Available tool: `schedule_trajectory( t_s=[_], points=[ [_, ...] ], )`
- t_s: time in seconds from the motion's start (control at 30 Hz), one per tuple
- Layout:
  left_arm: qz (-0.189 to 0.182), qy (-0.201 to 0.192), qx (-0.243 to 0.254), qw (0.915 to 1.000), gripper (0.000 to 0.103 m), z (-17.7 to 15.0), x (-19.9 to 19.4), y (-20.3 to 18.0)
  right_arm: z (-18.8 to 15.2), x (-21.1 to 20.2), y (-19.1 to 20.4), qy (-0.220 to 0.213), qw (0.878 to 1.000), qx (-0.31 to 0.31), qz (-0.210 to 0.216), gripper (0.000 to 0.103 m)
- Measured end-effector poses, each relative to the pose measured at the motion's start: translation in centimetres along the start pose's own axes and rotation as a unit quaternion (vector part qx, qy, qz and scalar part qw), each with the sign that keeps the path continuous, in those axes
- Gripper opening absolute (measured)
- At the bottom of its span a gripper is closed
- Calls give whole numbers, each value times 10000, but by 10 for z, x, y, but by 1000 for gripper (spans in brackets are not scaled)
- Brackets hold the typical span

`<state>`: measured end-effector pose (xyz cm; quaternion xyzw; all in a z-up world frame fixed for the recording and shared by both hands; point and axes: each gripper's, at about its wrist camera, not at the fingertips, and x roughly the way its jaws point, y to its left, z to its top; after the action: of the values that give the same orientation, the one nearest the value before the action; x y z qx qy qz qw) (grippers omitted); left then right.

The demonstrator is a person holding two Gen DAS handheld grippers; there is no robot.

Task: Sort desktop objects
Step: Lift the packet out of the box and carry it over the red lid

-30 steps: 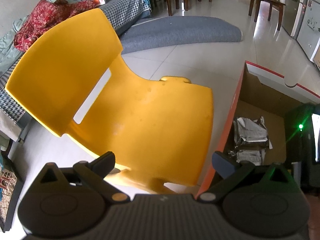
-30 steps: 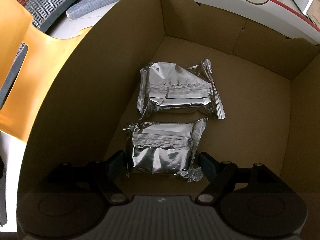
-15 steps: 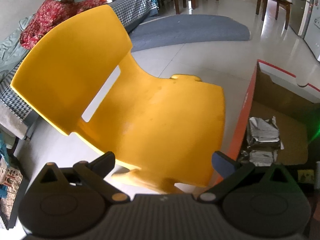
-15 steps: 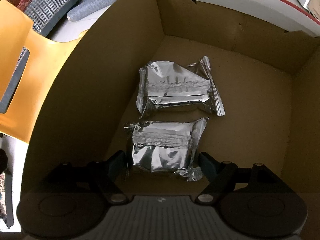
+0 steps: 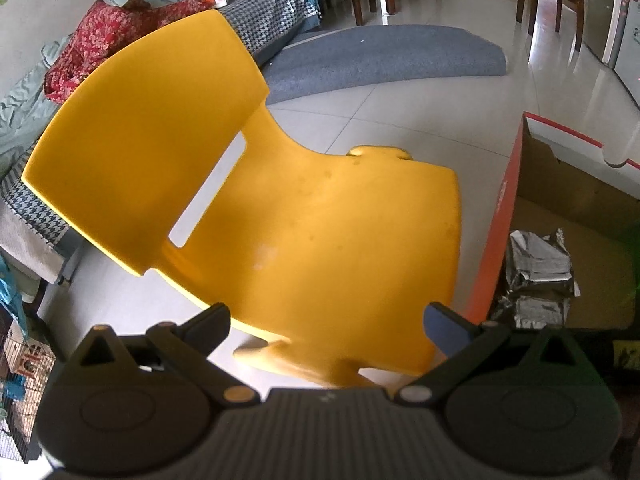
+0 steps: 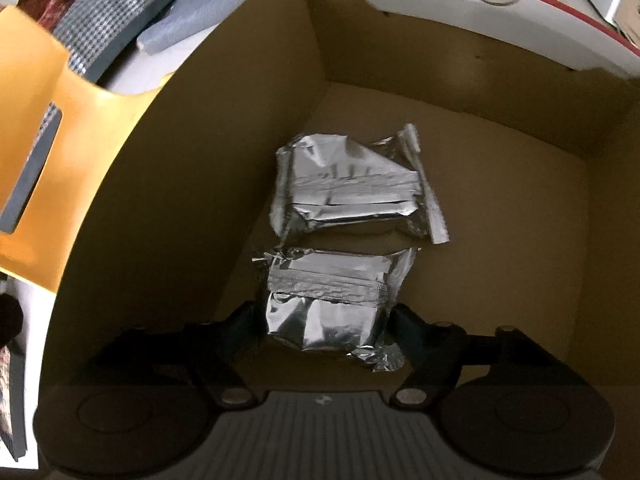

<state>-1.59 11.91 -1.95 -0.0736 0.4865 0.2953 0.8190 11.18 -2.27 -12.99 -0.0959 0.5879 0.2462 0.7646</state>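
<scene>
Two silver foil packets lie inside a cardboard box (image 6: 500,160). The near packet (image 6: 328,304) sits between the fingers of my right gripper (image 6: 326,314), which points steeply down into the box. Its jaws are closing on that packet, with the pads right beside its two sides and no squeeze showing. The far packet (image 6: 352,188) lies just beyond it. The left wrist view shows the same foil packets (image 5: 536,268) behind the box's orange wall (image 5: 496,232). My left gripper (image 5: 326,316) hangs open over a yellow chair (image 5: 300,240) with nothing between its fingers.
The yellow chair (image 6: 80,120) stands right against the box's left wall. A grey rug (image 5: 380,60) lies on the tiled floor beyond it. A sofa with clothes (image 5: 120,28) is at the far left, and wooden chair legs (image 5: 560,0) at the back.
The right gripper's fingers have drawn in a little toward the near foil packet. The left view has shifted slightly, and the dark device with a green light has left its right edge.
</scene>
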Motion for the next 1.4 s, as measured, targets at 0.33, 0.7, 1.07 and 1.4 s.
schedule_trajectory(
  t_s=[0.33, 0.7, 1.07, 1.4],
  points=[
    [-167, -200, 304, 9992, 103, 0, -12, -19, -21, -37, 8, -205, 9998, -57, 68, 68],
    [-453, -431, 415, 9972, 103, 3, -26, -36, -29, -86, -12, -627, 9980, -100, 65, 68],
    [-723, -633, 471, 9943, 103, 5, -41, -51, -33, -118, -31, -995, 9950, -39, 35, 68],
    [-969, -755, 560, 9908, 103, 4, -51, -68, -32, -137, -50, -1248, 9922, 17, -48, 68]
  ],
)
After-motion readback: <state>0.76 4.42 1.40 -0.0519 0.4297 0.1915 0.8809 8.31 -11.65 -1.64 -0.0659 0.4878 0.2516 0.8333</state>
